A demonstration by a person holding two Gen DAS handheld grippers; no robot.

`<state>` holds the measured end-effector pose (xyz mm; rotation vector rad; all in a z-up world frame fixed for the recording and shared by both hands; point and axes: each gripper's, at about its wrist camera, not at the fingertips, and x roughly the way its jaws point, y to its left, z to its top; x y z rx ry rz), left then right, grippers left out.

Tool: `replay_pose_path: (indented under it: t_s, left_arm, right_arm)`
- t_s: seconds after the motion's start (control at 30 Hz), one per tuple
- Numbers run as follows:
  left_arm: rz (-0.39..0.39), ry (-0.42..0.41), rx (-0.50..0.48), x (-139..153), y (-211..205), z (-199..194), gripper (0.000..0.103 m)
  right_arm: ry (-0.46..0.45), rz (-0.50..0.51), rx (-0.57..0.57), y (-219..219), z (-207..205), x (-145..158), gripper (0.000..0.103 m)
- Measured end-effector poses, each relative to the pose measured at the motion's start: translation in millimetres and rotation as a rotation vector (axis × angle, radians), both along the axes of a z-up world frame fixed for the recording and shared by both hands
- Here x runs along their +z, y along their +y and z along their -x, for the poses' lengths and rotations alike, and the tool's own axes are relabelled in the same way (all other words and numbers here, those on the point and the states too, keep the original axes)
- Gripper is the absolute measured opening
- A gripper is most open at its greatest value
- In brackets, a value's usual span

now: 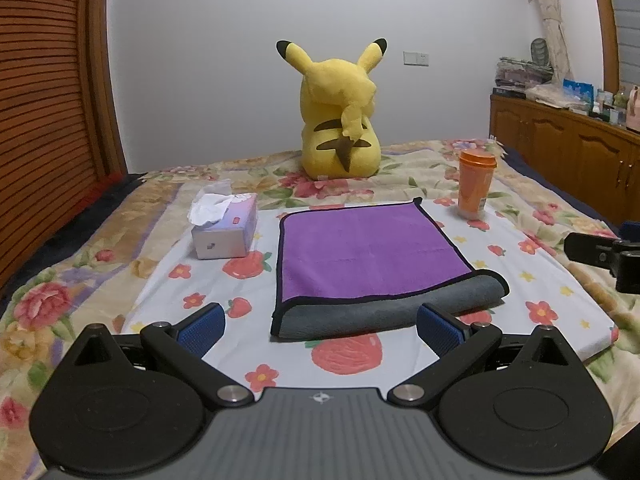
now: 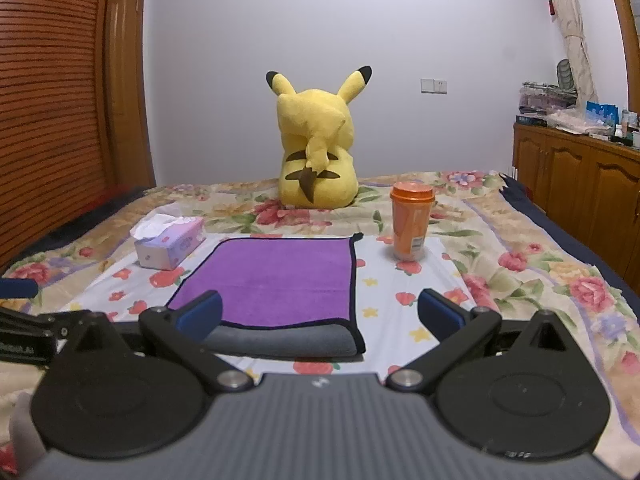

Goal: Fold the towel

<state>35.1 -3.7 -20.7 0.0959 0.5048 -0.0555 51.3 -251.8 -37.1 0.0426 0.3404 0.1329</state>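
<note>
The towel (image 1: 368,256) lies folded on the bed (image 1: 532,276), purple over grey, its near fold facing both tools, and the left tool (image 1: 320,328) and right tool (image 2: 320,314) hover spread and empty, seemingly placed to grip that edge

Folded towel (image 2: 276,280) before wide-spread gripper (image 2: 320,316)

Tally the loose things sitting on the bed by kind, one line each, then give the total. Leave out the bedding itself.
Towel, purple with grey underside: 1
Tissue box: 1
Orange cup with lid: 1
Yellow plush toy: 1
Total: 4
</note>
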Motion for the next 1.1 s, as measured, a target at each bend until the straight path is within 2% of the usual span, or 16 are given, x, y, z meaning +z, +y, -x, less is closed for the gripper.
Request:
replay_pose_path:
  t_s: [0.27,0.53,1.1]
  left_arm:
    - [-0.008,0.010,-0.005,-3.1,-0.2,-15.7,0.103]
    - [-0.007,0.026,-0.008,-6.7,4.0,-33.0,0.103]
    - [0.009,0.073,-0.008,-20.8,12.7,-72.5,0.103]
  right_arm:
    - [0.024,-0.001,0.011,1.1,-17.1,-3.6,0.103]
    - [0.091,-0.026,0.014,-4.5,-42.1,-12.3,0.103]
    - [0.154,0.061,0.084,3.0,-83.3,-27.1,0.103]
